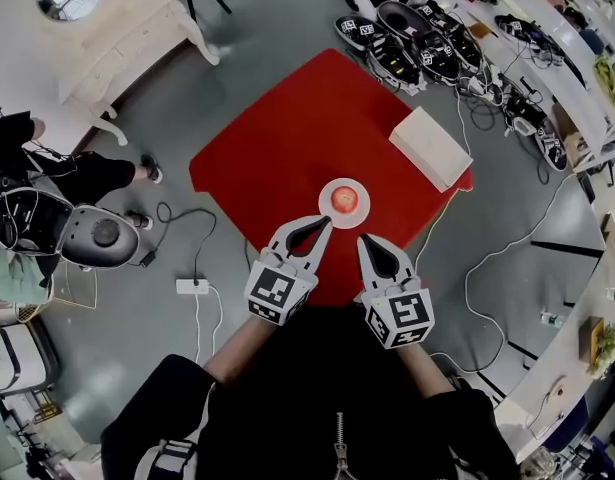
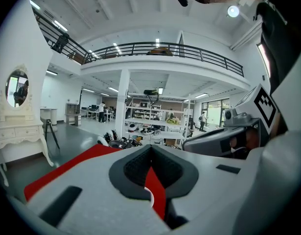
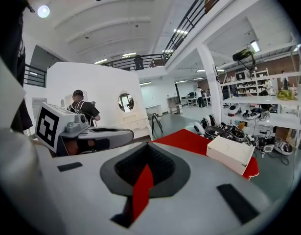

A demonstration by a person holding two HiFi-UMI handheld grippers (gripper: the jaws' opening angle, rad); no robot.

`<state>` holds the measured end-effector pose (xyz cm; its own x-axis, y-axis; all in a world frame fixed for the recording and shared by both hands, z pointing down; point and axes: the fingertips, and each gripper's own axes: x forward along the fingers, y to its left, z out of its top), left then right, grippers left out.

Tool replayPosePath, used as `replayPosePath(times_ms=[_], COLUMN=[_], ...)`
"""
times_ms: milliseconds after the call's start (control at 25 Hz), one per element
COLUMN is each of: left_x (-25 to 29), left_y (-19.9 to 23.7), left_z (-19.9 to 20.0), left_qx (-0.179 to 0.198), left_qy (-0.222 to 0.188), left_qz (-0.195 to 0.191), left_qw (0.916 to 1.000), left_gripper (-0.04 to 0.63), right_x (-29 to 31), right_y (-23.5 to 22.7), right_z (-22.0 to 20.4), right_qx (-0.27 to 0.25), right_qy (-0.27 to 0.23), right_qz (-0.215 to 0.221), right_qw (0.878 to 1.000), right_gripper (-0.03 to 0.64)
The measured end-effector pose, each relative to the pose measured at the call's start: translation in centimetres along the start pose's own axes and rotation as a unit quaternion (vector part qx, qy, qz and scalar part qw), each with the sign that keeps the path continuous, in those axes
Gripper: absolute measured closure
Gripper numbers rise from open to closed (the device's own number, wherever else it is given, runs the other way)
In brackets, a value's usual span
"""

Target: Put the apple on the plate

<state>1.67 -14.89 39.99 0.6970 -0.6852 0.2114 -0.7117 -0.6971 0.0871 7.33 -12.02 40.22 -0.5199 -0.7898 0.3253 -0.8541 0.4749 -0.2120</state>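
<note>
Since the apple point(image 1: 345, 199) already sits on the plate point(image 1: 326, 210), near the front edge of the red counter point(image 1: 272, 153), what matters is how the two tools stand to it. It lies just ahead of both tips and between their lines: a little to the right of the left tool point(image 1: 324, 224), and a little left of and beyond the right tool point(image 1: 366, 240). The left tip looks the nearer, almost at the plate's rim from above, though I judge it to be raised rather than touching. The apple is round, so there is no long axis to line up with. Both tools have their jaws brought together at the tips, leaving only the diamond-shaped hollow behind, and neither has anything in it. As things lie, I'd say the task is done and any next move is simply away from the plate.

Only the head view shows the apple, the plate and both tools at once. The left gripper view looks out level across the hall and catches just a sliver of white rim and red cloth through the hollow, with no apple. The right gripper view shows the white box point(image 3: 231, 153) on the counter and a person point(image 3: 82, 109) in the background, but neither plate nor apple.
</note>
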Motion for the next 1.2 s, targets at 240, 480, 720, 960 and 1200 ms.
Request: replayPosePath(times_ms=[240, 480, 720, 960, 1200], left_x=[0.2, 0.8, 0.9, 0.9, 0.9], left_y=[-0.6, -1.0, -1.0, -0.5, 0.1], left_z=[0.0, 0.1, -0.2, -0.6, -1.1], left_qx=[-0.004, 0.001, 0.002, 0.000, -0.008], left_qy=[0.000, 0.005, 0.002, 0.004, 0.006], left_qz=[0.002, 0.002, 0.001, 0.001, 0.002], left_qw=[1.0000, 1.0000, 1.0000, 1.0000, 0.9999], left_gripper=[0.589, 0.589, 0.589, 0.589, 0.589], right_x=[-0.2, -0.1, 0.2, 0.5, 0.8], right_y=[0.1, -0.1, -0.1, -0.1, 0.2], right_z=[-0.5, -0.6, -0.6, -0.4, -0.6], right_qx=[-0.007, -0.013, -0.017, -0.018, -0.016], right_qy=[0.012, 0.015, 0.016, 0.017, 0.019], right_qz=[0.008, 0.013, 0.011, 0.009, 0.006], right_qw=[1.000, 1.000, 1.000, 1.000, 1.000], right_gripper=[0.606, 0.606, 0.607, 0.606, 0.606])
